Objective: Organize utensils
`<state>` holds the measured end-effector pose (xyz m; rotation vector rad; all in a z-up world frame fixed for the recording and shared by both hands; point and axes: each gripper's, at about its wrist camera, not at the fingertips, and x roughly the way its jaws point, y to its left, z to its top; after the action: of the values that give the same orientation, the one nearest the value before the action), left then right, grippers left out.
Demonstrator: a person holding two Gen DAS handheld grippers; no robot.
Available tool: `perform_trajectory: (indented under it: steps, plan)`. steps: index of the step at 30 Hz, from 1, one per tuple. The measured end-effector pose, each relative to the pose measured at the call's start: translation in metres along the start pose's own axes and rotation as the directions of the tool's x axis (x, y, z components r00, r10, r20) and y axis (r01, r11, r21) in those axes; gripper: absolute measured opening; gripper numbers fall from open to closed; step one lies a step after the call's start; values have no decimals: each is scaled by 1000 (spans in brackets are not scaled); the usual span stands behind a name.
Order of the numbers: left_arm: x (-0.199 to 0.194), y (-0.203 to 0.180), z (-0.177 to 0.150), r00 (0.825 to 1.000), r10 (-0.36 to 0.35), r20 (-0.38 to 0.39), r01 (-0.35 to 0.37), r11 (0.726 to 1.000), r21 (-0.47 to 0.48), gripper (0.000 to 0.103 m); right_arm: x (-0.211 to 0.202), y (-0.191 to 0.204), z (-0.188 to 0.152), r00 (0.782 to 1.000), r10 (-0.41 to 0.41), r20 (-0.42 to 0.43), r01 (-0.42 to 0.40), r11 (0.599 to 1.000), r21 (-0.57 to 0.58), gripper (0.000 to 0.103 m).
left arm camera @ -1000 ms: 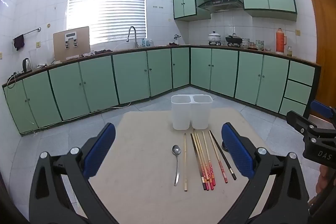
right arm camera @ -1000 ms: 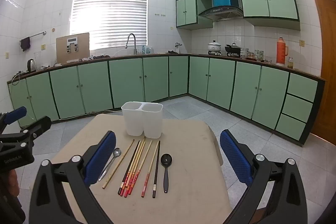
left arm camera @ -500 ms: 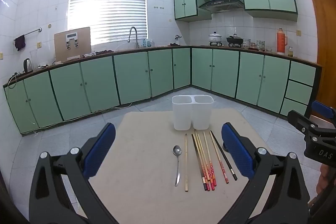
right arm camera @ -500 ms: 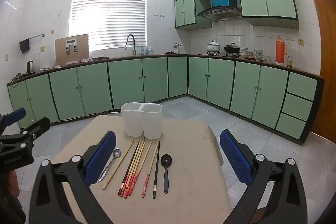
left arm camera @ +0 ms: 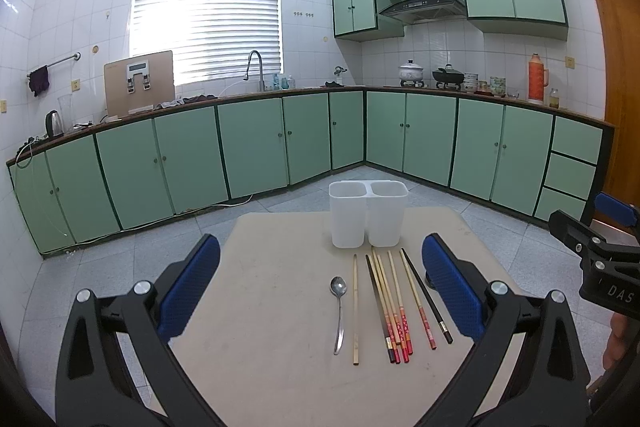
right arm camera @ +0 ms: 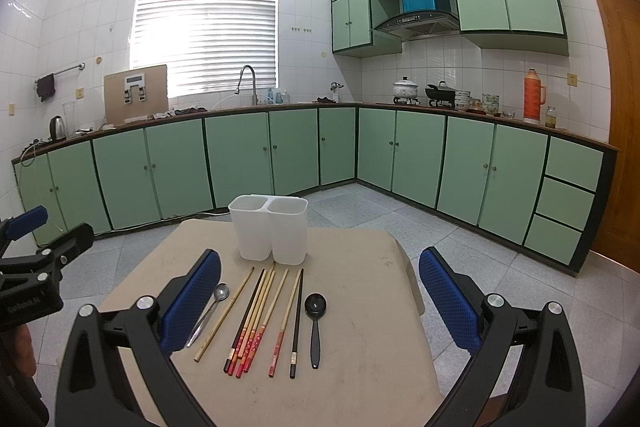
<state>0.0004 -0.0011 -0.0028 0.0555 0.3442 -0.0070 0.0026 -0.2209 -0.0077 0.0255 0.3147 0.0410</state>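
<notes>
Change over the last second is negligible: left gripper (left arm camera: 320,283) and right gripper (right arm camera: 320,285) hover with jaws wide and empty, chopsticks (right arm camera: 256,323) and spoons (right arm camera: 315,323) untouched on the desk (right arm camera: 360,307) before the holder (right arm camera: 269,233), so sorting has not begun.

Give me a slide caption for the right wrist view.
Open right claw above chopsticks, two spoons and an empty white two-compartment holder on a beige table.

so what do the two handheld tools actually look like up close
Both match: the left tool and right tool have black angular plastic frames with triangular cut-outs, silver round bolts at the joints, and long fingers faced with blue textured pads. Seen from the side, the right tool's body carries white lettering reading DAS. No cables or sleeves show.
</notes>
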Motion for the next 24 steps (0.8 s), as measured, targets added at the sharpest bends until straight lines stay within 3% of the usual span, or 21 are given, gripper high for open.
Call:
perform_trajectory:
  steps: [24]
  plan:
    - [-3,2,3,1000,1,-1,-1,1000,2,98,0,-4,-6,1000,-5,-7,5,1000,2,97]
